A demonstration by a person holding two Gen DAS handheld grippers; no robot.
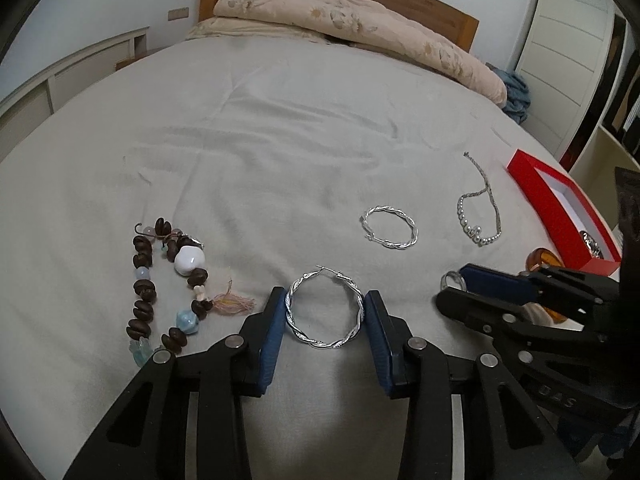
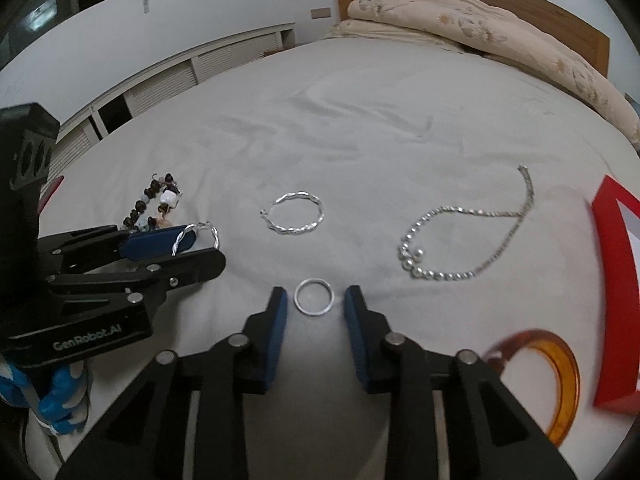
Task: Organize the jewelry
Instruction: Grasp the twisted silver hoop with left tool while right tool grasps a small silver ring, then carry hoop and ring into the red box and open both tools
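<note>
My left gripper [image 1: 325,300] is open, its blue pads on either side of a twisted silver hoop earring [image 1: 325,311] that lies on the grey bed sheet [image 1: 280,140]. My right gripper [image 2: 315,298] is open around a plain silver ring [image 2: 314,296] on the sheet. A second twisted hoop [image 1: 390,227] [image 2: 294,217] lies farther out. A silver bead chain bracelet [image 1: 480,210] [image 2: 460,240] lies to the right. A brown bead bracelet with white and blue stones [image 1: 168,288] [image 2: 154,208] lies at the left.
A red box [image 1: 560,208] [image 2: 612,292] with a white inside stands at the right edge of the bed. An amber bangle [image 2: 556,380] [image 1: 540,260] lies beside it. A beige quilt [image 1: 340,12] is heaped at the wooden headboard. White cabinets stand along the wall.
</note>
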